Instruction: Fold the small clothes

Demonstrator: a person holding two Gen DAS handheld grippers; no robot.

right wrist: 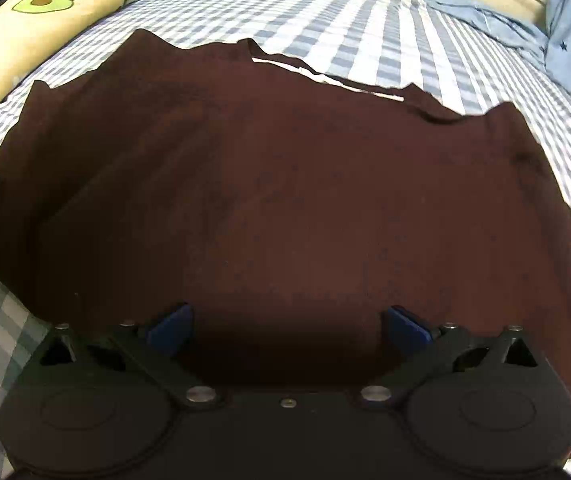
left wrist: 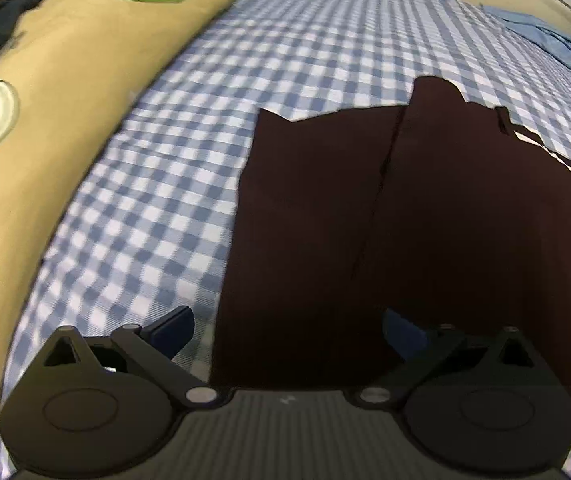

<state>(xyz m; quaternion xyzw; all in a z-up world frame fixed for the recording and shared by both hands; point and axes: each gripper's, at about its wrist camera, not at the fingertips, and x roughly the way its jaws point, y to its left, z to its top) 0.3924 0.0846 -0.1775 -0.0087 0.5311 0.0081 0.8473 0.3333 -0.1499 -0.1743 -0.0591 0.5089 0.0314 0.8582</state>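
— Bedding? 
— Blue-and-white checked bedsheet [left wrist: 293,40], woven. Dark maroon garment [right wrist: 285,184] lies flat mid-bed, soft knit, far edge jagged; only the right wrist view shows its full width.
— Edges? 
— Avocado-print cushion [left wrist: 65,92] along the left edge; crumpled blue cloth [right wrist: 485,16] at the far edge.
— Tools? 
— Left gripper [left wrist: 287,330] and right gripper [right wrist: 287,324]: jaws spread, empty, over the garment's near edge.

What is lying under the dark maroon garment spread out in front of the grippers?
The dark maroon garment lies on a blue-and-white checked bedsheet, which shows around its edges. A thin white strip peeks out at its far edge. Whatever else lies beneath is covered.
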